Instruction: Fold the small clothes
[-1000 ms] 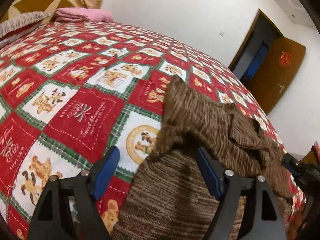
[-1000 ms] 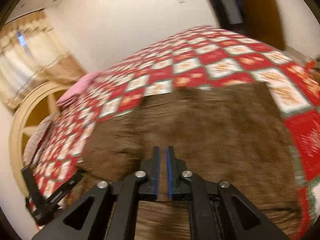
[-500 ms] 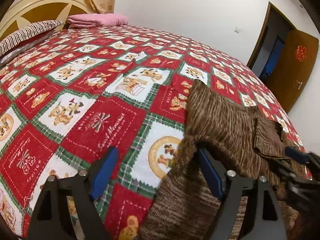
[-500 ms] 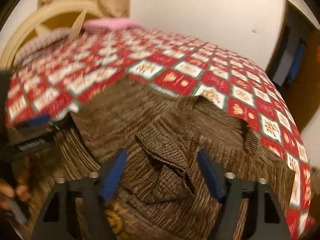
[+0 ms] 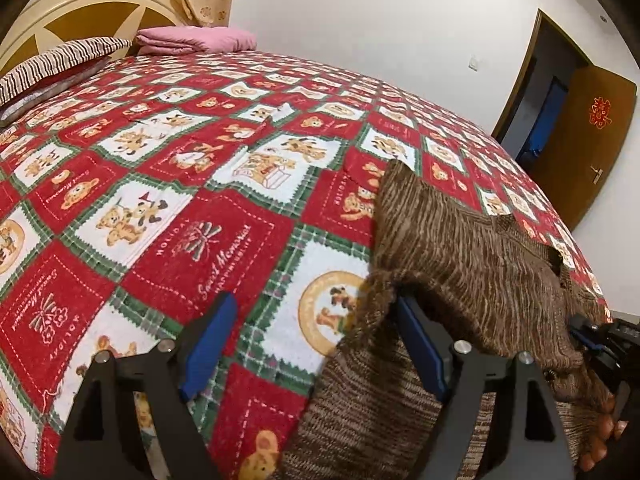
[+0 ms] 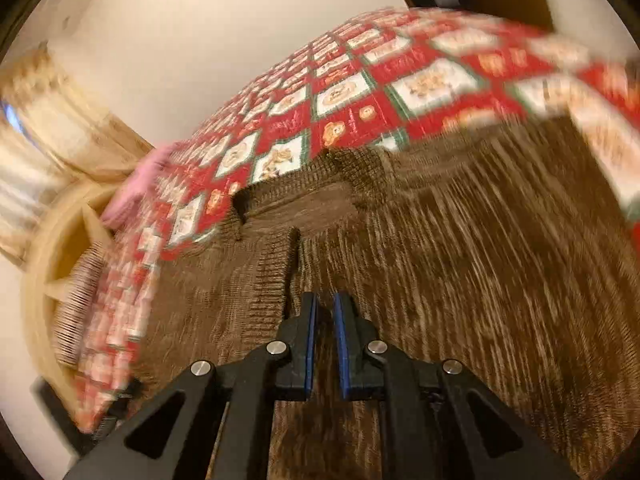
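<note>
A brown knitted sweater [image 5: 460,248] lies on the red patchwork bedspread [image 5: 168,208], its near edge hanging toward me. My left gripper [image 5: 316,344] is open, its right finger [image 5: 420,344] under a lifted fold of the sweater's left edge, its left finger over bare bedspread. In the blurred right wrist view the sweater [image 6: 460,272] fills the frame, with its collar opening toward the far side. My right gripper [image 6: 324,336] is nearly shut with brown knit between its blue pads. It also shows at the right edge of the left wrist view [image 5: 596,336].
A pink folded blanket [image 5: 196,38] and a striped pillow [image 5: 60,60] lie at the headboard [image 5: 80,12]. An open brown door [image 5: 580,136] stands at the right. The bedspread [image 6: 360,92] stretches far behind the sweater.
My right gripper went from wide open above the crumpled sweater to nearly shut on the knit, and its view swung. My left gripper stayed open at the sweater's left edge.
</note>
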{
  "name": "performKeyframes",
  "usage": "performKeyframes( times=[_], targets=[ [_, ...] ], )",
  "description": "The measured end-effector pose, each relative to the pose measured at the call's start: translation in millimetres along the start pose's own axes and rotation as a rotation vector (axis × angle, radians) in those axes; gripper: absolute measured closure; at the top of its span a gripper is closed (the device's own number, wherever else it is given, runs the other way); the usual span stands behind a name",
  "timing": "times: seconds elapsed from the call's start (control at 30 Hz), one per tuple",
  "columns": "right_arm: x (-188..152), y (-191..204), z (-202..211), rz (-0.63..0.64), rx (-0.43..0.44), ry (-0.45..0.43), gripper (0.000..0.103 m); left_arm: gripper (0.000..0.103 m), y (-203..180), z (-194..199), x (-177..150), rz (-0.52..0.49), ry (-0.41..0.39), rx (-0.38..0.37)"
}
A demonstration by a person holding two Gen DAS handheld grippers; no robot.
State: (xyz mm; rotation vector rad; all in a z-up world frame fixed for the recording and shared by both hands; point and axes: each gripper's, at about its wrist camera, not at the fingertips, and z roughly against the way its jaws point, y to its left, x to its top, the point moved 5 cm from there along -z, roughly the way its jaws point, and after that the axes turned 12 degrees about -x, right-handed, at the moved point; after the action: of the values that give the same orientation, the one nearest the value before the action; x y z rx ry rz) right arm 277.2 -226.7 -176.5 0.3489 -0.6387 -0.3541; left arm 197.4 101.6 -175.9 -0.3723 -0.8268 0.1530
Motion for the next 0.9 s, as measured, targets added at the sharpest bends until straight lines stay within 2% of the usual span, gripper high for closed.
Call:
performKeyframes(
  times=[0.07, 0.13, 0.2, 0.27, 0.37, 0.43, 0.47, 0.57, 0.63, 0.7, 0.8, 0.83, 0.87, 0.9],
  targets=[
    [-0.8, -2.2, 14.2, -0.006, -0.041, -0.040, 0.093, 0.019, 0.0, 0.0, -0.1, -0.003, 0.001, 0.002],
    [-5.4, 8.4, 34.2, 0.052, -0.084, -0.113, 0.093, 0.015, -0.2, 0.0, -0.1, -0.006, 0.004, -0.008],
    [-13.3, 26.1, 44.4, 0.112, -0.057, -0.135, 0.093, 0.012, -0.9, -0.1, 0.0, -0.008, 0.006, -0.024],
    [-29.0, 57.3, 45.3, 0.238, -0.051, -0.132, 0.093, 0.012, -1.9, -0.5, 0.0, -0.011, 0.006, -0.025],
    [-53.5, 83.5, 24.0, 0.417, -0.109, -0.098, 0.093, 0.011, -3.4, -2.1, -0.1, -0.021, 0.012, -0.016],
    [-74.9, 81.9, 0.4, 0.466, -0.172, -0.004, 0.093, 0.011, -2.6, -1.9, -0.3, -0.015, 0.011, -0.025],
    [-77.4, 83.4, 3.7, 0.472, -0.176, -0.067, 0.092, 0.011, -2.0, -1.5, -0.1, -0.012, 0.011, -0.034],
    [-81.4, 85.3, 6.6, 0.488, -0.215, -0.037, 0.091, 0.009, 0.2, 2.6, -1.4, -0.016, 0.036, -0.089],
    [-83.6, 82.9, 22.2, 0.487, -0.228, -0.039, 0.091, 0.009, -0.1, 12.4, -5.1, -0.061, 0.067, -0.120],
    [-84.5, 71.7, 60.1, 0.453, -0.179, -0.103, 0.091, 0.009, 1.8, 29.3, -11.8, -0.110, 0.085, -0.133],
    [-92.7, 59.7, 112.7, 0.448, -0.164, -0.188, 0.089, 0.009, 13.2, 65.6, -22.0, -0.162, 0.078, -0.203],
    [-94.8, 53.7, 125.3, 0.452, -0.167, -0.203, 0.081, 0.009, 17.0, 74.2, -23.7, -0.175, 0.079, -0.217],
    [-95.7, 46.4, 139.7, 0.454, -0.172, -0.213, 0.065, 0.009, 21.3, 83.7, -25.5, -0.192, 0.079, -0.228],
    [-99.6, 40.6, 150.2, 0.453, -0.175, -0.222, 0.055, 0.009, 27.3, 97.1, -28.2, -0.217, 0.077, -0.237]
  ],
)
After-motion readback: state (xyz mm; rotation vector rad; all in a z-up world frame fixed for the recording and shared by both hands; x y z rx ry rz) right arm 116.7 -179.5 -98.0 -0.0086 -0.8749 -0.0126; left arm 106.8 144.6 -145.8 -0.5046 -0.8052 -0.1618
